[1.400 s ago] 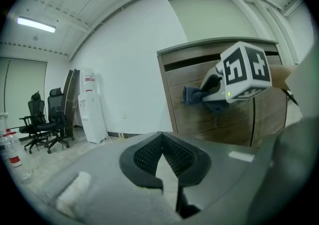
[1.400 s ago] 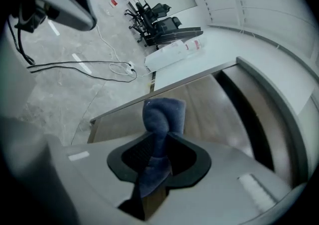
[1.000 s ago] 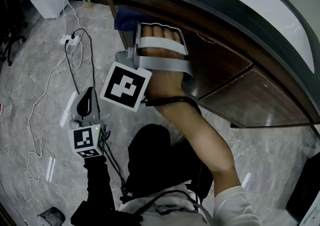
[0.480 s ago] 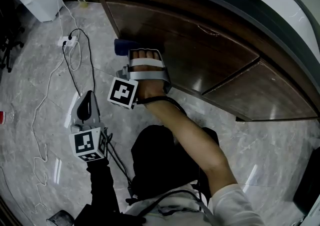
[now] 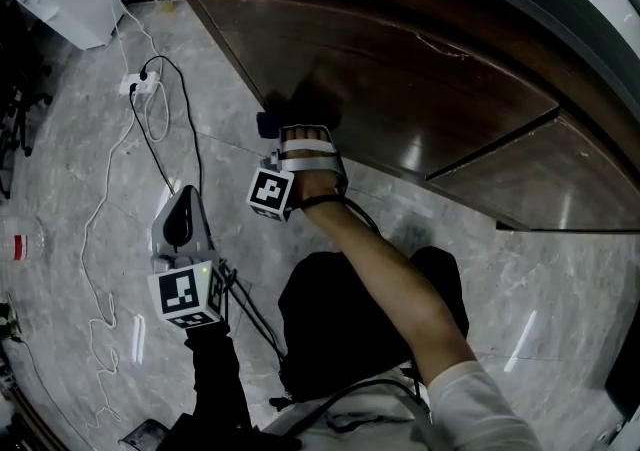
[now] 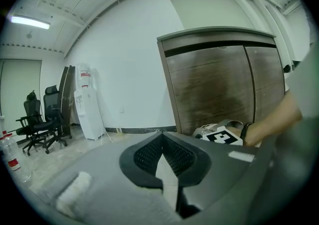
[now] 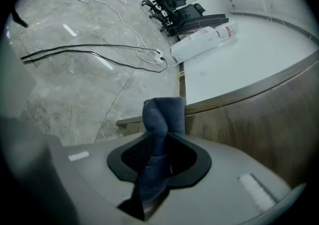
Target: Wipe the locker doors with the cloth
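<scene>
Our left gripper is empty; our right gripper pinches the cloth.
The left jaws are pressed together. Between the right jaws we see dark blue fabric, twisted into a soft roll, poking past the tips, just beside the brown wood-grain locker door.

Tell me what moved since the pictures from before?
The right tongs slid down the brown locker door, from near its top edge to low by the floor, dragging the blue cloth along. Nothing was picked up or dropped: the cloth stayed pinched in them. The left tongs stayed shut and empty, off to the side.
</scene>
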`<state>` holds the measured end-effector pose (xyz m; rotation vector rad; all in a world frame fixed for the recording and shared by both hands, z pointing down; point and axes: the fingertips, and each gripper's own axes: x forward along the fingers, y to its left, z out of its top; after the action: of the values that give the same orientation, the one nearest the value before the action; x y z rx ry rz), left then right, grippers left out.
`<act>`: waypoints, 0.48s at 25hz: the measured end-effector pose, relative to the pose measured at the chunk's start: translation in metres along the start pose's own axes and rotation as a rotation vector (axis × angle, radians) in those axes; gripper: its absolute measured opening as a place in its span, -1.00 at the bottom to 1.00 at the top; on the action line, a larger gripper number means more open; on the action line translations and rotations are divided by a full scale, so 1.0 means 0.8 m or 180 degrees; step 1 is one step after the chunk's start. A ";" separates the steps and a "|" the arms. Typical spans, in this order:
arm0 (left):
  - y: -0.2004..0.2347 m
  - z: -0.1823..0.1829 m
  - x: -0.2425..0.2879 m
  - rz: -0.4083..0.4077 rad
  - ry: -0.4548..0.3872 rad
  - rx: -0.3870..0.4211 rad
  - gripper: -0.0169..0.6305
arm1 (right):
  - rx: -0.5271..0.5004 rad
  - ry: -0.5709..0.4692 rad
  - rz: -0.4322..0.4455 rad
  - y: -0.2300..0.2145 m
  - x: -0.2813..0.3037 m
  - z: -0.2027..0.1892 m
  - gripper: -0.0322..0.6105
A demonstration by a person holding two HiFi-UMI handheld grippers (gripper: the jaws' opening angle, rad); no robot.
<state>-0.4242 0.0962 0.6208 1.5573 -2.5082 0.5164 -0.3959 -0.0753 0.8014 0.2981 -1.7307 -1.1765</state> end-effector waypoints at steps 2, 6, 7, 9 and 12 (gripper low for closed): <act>0.000 -0.004 0.003 -0.0019 0.0025 0.0012 -0.94 | -0.0009 0.0042 0.0103 0.021 0.014 -0.002 -0.62; -0.004 -0.011 0.004 -0.0051 0.0066 0.0037 -0.94 | 0.0041 0.0126 0.0278 0.058 0.035 -0.014 -0.62; -0.006 -0.013 0.004 -0.0054 0.0078 0.0045 -0.94 | 0.0066 0.0127 0.0299 0.064 0.038 -0.016 -0.62; -0.009 -0.017 0.003 -0.0059 0.0101 0.0061 -0.94 | 0.0137 0.0126 0.0347 0.074 0.040 -0.021 -0.62; -0.012 -0.019 0.003 -0.0069 0.0119 0.0076 -0.94 | 0.0282 0.0028 0.0433 0.080 0.031 -0.025 -0.63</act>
<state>-0.4175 0.0953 0.6375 1.5667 -2.4638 0.5690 -0.3724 -0.0706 0.8685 0.2344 -1.7697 -1.0009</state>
